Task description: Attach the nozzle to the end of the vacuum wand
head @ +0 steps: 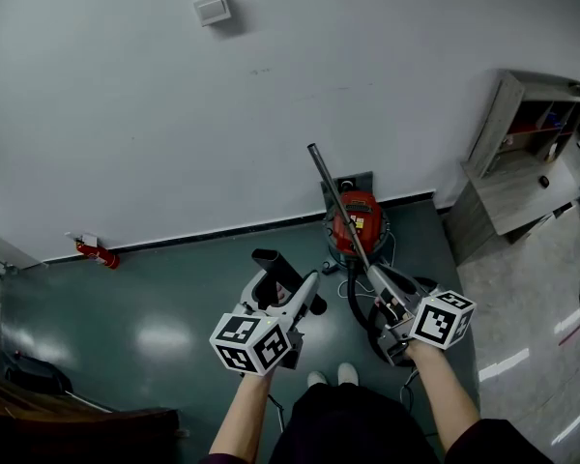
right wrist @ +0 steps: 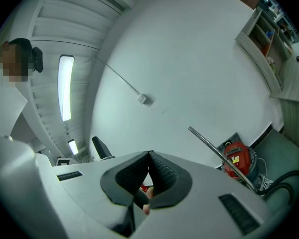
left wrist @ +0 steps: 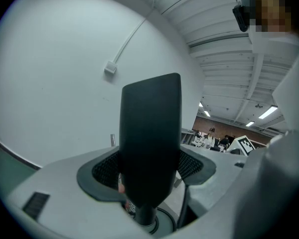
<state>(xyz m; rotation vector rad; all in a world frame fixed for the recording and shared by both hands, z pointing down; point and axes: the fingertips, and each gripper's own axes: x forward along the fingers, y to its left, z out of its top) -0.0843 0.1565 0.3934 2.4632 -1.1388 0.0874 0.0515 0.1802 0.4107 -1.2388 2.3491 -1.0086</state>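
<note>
White wall, green floor; red vacuum right of centre in the head view, its wand slanting to upper centre, tip bare; nozzle, black, clamped in your left gripper, lower left of the wand, well apart from its tip; your right gripper, jaws pressed together beside the wand's lower end, seemingly on nothing; attachment not yet made; you have the nozzle to bring to the tip and seat.

The person wears white shoes; the left gripper and right gripper are pale grey with black-and-white marker cubes.
</note>
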